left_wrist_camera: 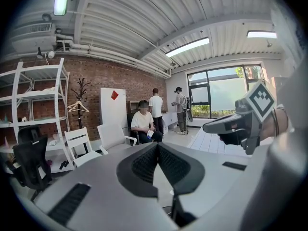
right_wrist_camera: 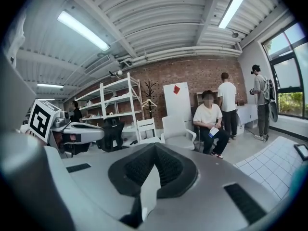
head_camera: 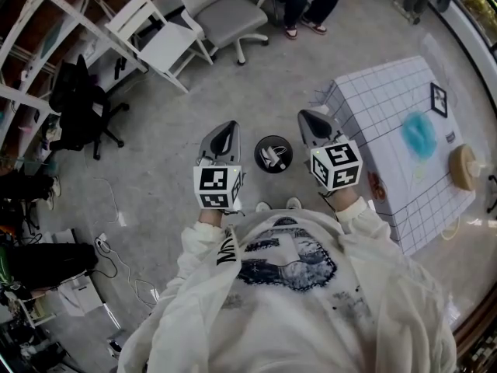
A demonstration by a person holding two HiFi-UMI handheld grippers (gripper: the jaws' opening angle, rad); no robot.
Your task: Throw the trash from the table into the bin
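The left tongs (head_camera: pixel 225 128) and right tongs (head_camera: pixel 310 120) are both pinched together, empty. Between them, on the floor, sits the black bin (head_camera: pixel 273 154) — the blue crumpled trash (head_camera: pixel 420 134) lies at three o'clock from it, on the gridded surface (head_camera: pixel 380 99).

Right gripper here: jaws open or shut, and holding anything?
Shut, empty. In the right gripper view the right gripper has its jaw tips touching, with nothing between them.

A white tabletop (head_camera: pixel 380 107) with a dark grid carries a teal wad (head_camera: pixel 420 135) and a tan disc (head_camera: pixel 463 166); the bin (head_camera: pixel 273 140) is black.
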